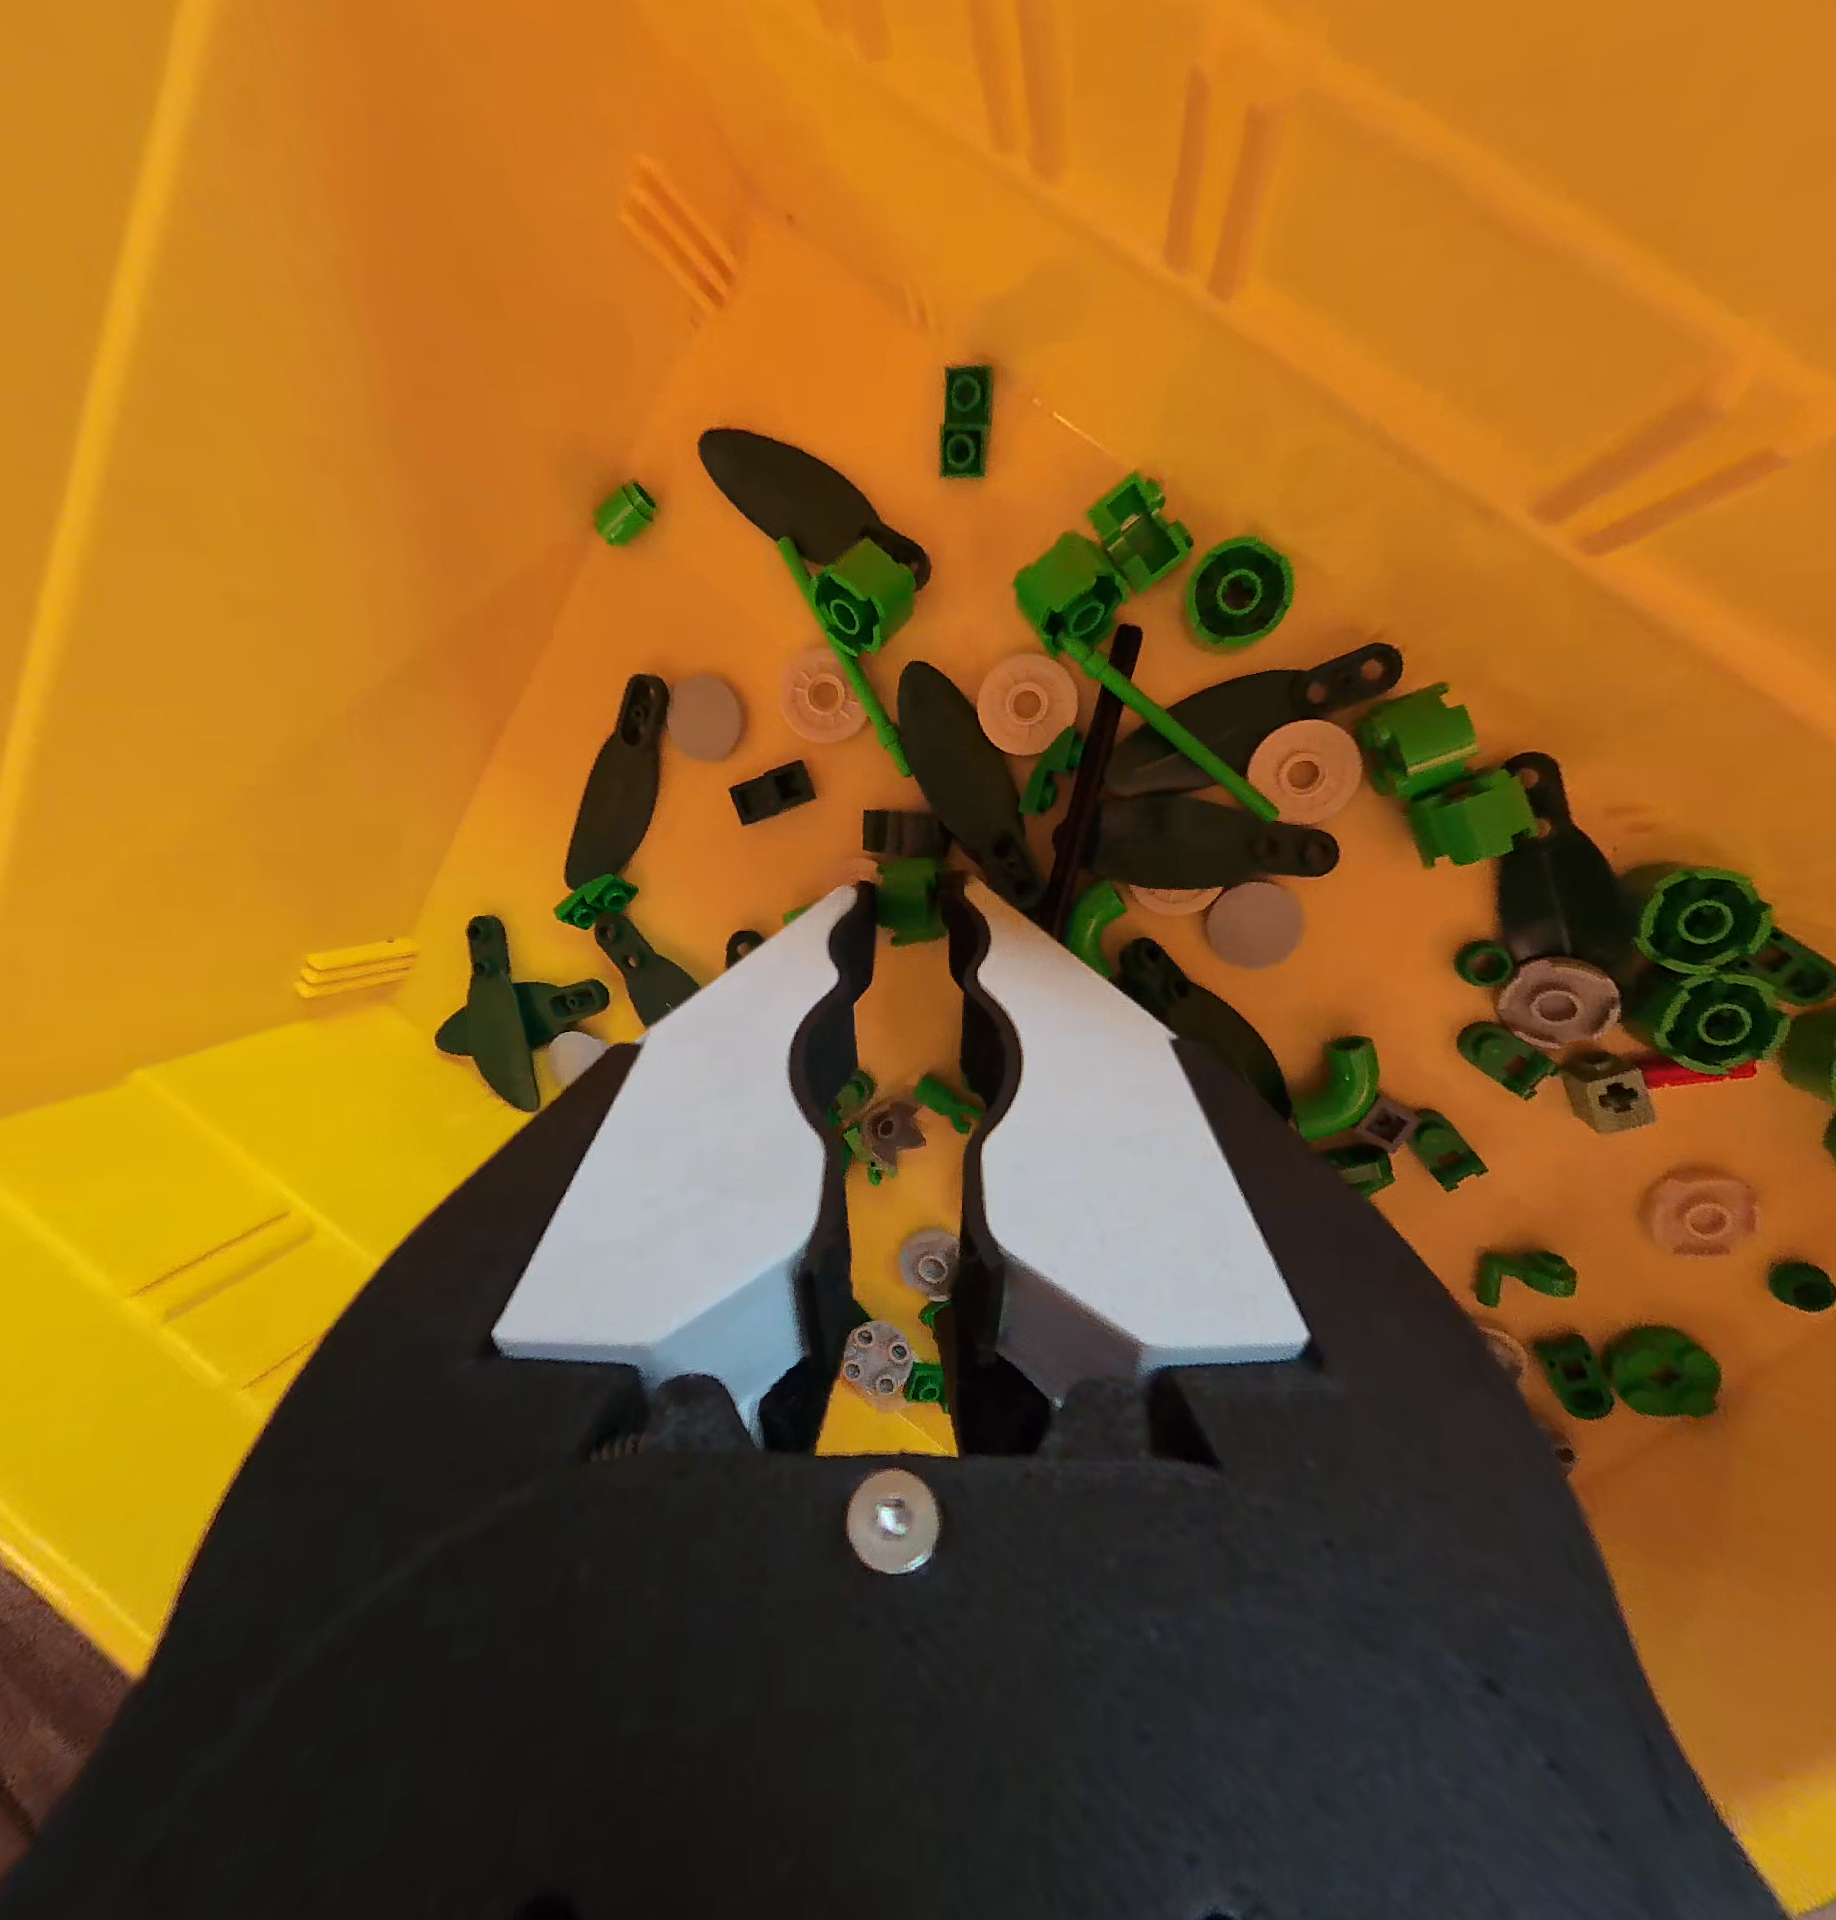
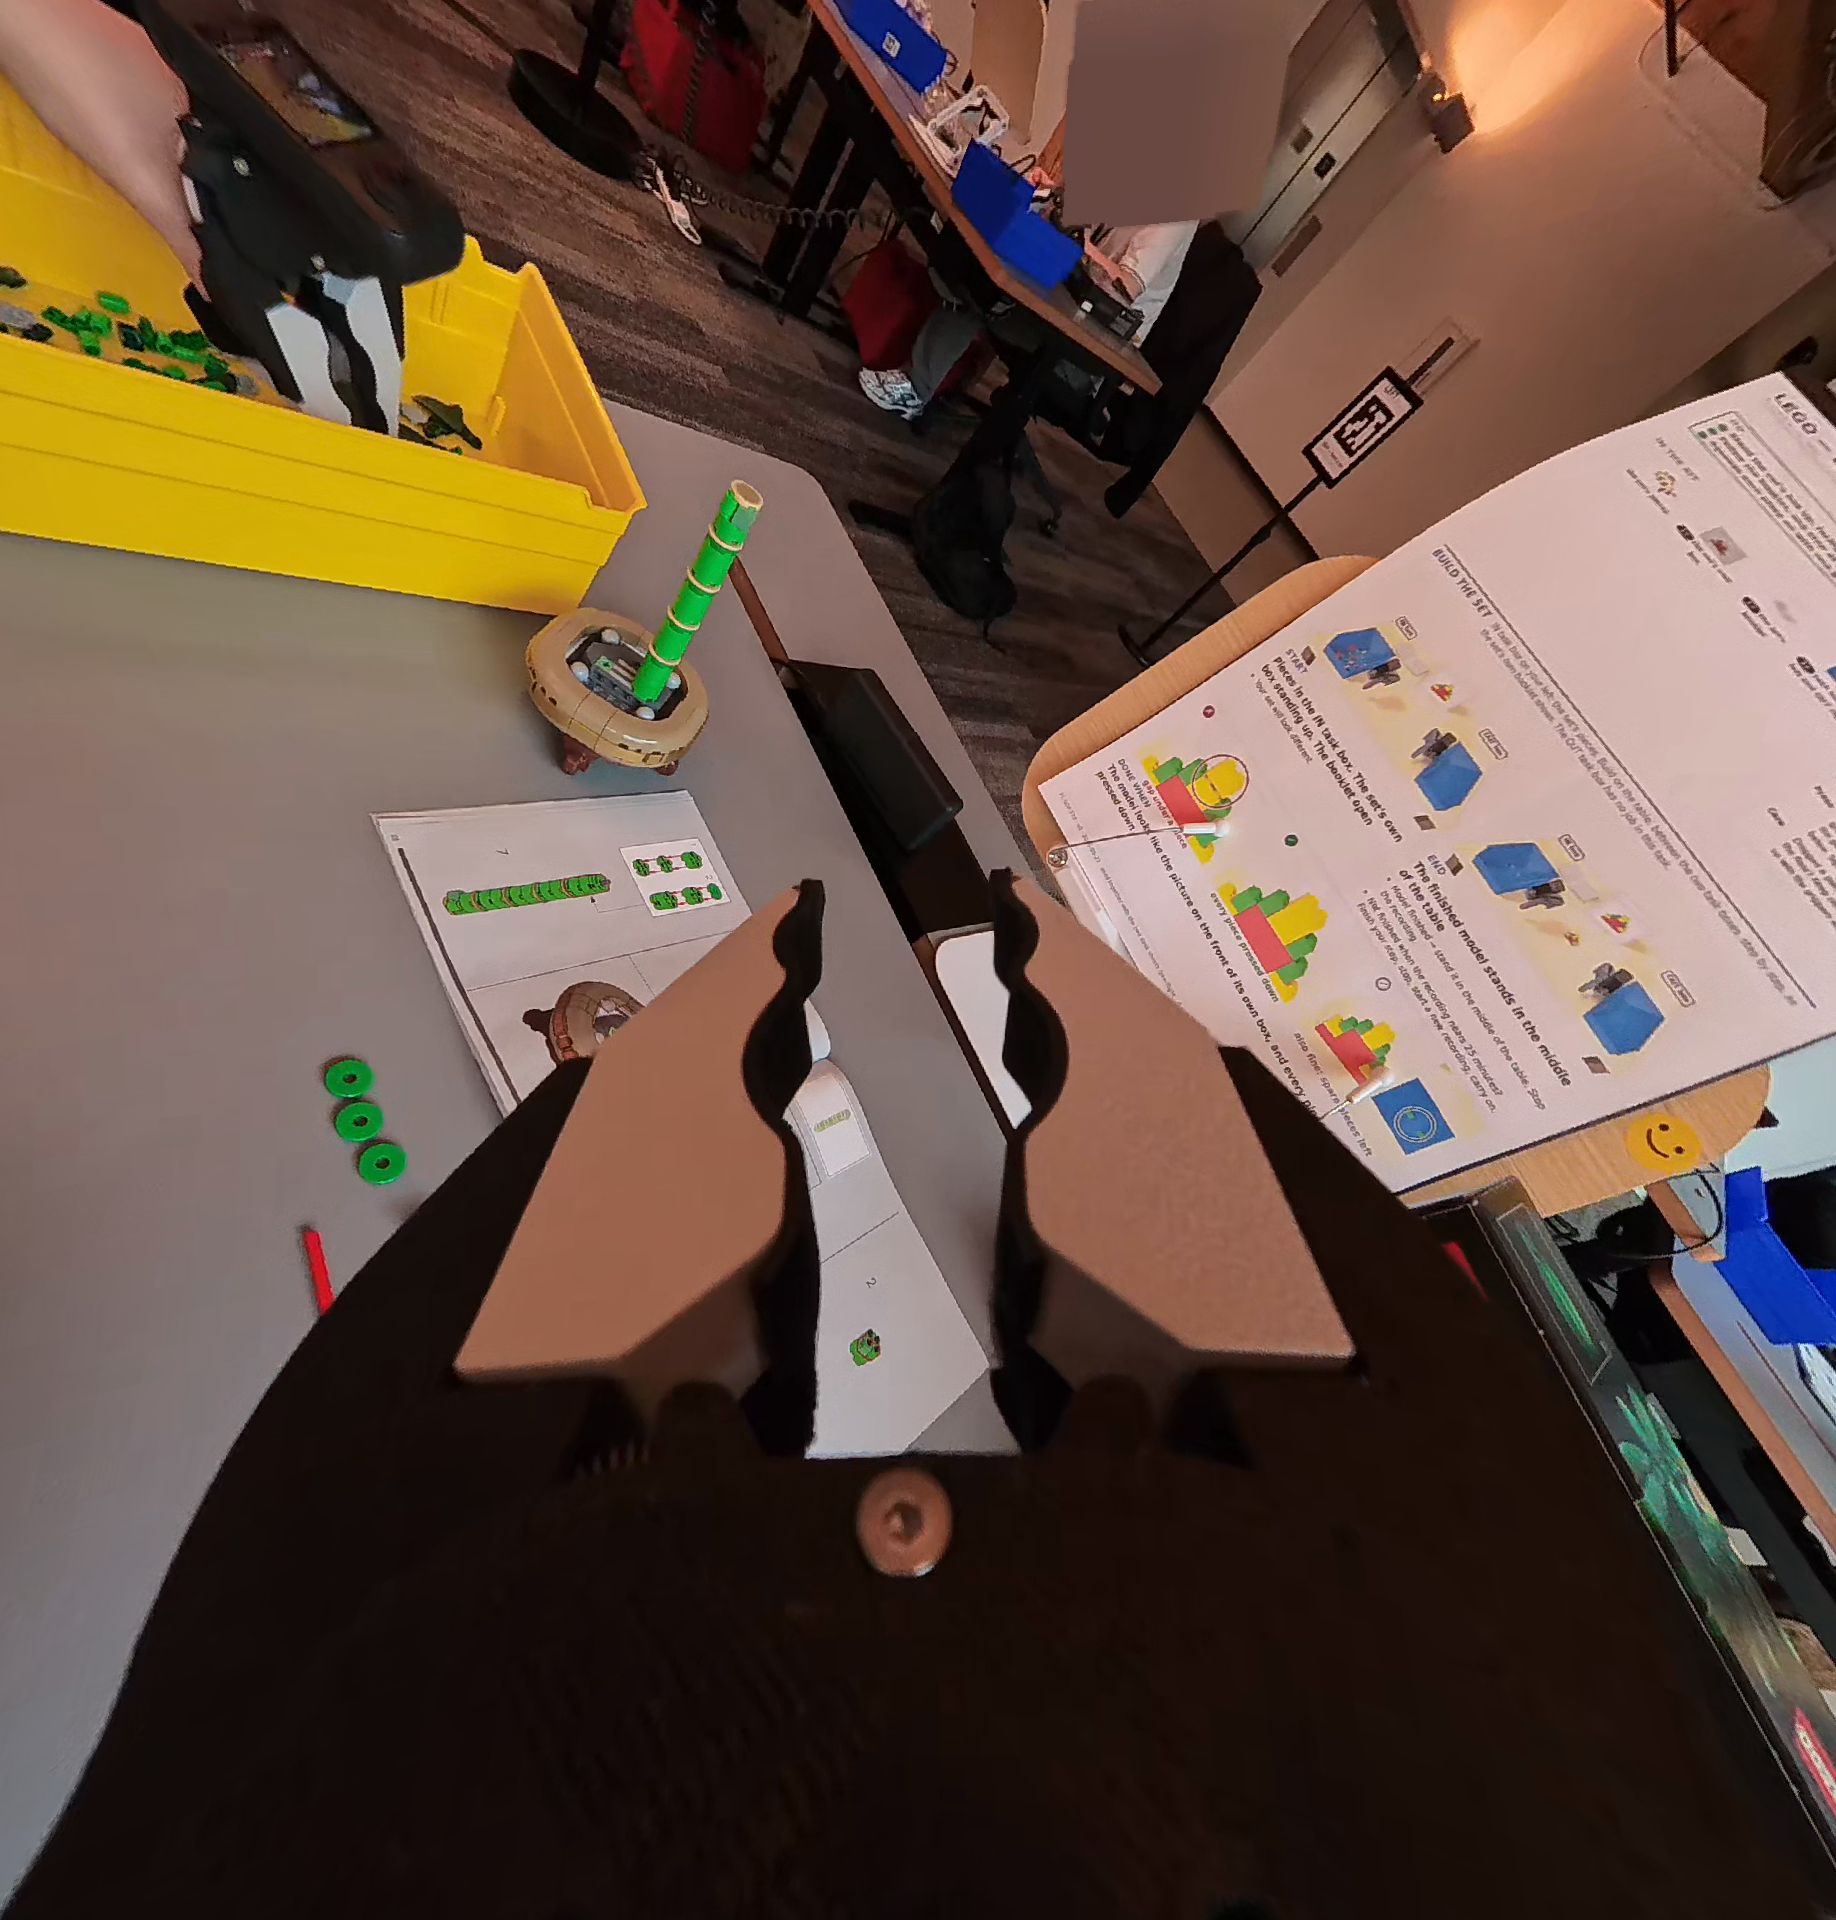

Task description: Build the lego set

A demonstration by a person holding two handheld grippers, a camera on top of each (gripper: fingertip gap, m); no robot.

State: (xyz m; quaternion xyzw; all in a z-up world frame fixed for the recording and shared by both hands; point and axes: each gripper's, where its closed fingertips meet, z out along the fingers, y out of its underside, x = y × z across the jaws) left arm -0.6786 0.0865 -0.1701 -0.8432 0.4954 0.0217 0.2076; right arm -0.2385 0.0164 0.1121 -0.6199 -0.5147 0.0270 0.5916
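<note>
My left gripper point(image 1: 909, 891) is down inside the yellow bin point(image 1: 374, 520), its tips closed on a small bright green piece point(image 1: 909, 914) among loose green, dark green and grey parts. It also shows in the right wrist view point(image 2: 358, 400), reaching into the bin point(image 2: 270, 488). My right gripper point(image 2: 909, 904) is open and empty above the grey table point(image 2: 166, 831). The partly built model, a tan round base point(image 2: 592, 717) with an upright green stalk point(image 2: 698, 587), stands beside the bin. The open booklet point(image 2: 540, 935) lies under my right gripper.
Three green rings point(image 2: 360, 1120) and a red rod point(image 2: 318, 1268) lie on the table at left. A printed sheet on a wooden stand point(image 2: 1516, 779) is at right. A black box point(image 2: 872, 758) sits past the table edge. Desks and a person are behind. My right fingertips sit around 55 cm from my left ones.
</note>
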